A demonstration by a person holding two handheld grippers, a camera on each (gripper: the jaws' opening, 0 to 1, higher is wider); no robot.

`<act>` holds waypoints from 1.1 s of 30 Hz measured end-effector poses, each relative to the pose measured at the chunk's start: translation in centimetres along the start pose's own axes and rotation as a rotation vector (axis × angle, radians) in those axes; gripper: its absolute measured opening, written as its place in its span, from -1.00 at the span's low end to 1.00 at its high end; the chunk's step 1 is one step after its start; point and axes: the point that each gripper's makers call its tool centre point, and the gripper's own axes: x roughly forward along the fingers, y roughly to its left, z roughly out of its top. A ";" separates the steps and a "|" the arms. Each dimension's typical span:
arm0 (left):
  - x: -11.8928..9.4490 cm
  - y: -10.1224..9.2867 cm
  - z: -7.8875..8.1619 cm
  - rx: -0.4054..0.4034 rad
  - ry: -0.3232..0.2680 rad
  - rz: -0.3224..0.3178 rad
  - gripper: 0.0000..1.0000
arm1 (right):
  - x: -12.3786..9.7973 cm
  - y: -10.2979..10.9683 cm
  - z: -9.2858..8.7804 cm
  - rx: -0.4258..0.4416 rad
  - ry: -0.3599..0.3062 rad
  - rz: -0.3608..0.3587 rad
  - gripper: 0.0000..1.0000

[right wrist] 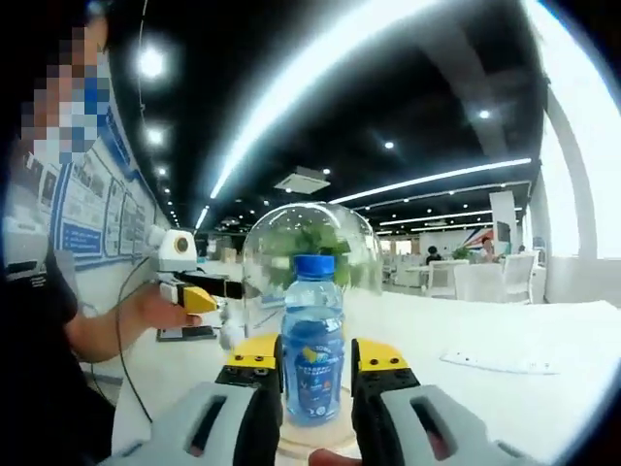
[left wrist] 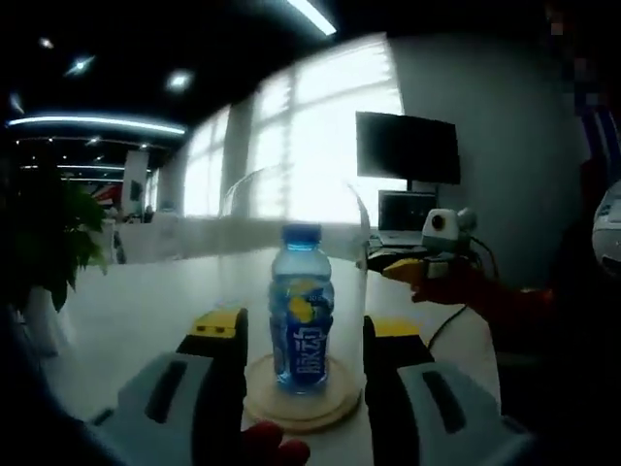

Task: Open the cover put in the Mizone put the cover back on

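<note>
A blue Mizone bottle with a blue cap stands upright on a round wooden base, and a clear glass dome cover stands over it. My left gripper is open, one yellow-tipped jaw on each side of the dome's lower part. My right gripper is open too, close in front of the dome, with the bottle seen between its jaws. From the left gripper view, the right gripper is held beside the dome's right wall. The left gripper sits by the dome's left wall.
The base rests on a wide white table. A monitor and a laptop stand behind it, and a green plant at the left. A flat paper lies to the right. The person stands close by.
</note>
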 end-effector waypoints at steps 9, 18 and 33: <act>-1.1 0.1 -0.6 0.041 0.000 0.061 -0.59 | -1.5 -0.3 -0.7 -0.051 0.035 -0.067 -0.80; -2.7 -0.7 -0.2 0.075 -0.018 0.091 -0.84 | -3.9 -0.5 -0.2 -0.006 0.010 -0.117 -0.91; -5.1 -1.4 0.1 -0.009 -0.095 0.088 -0.94 | -5.7 0.2 0.1 -0.004 -0.021 -0.131 -1.00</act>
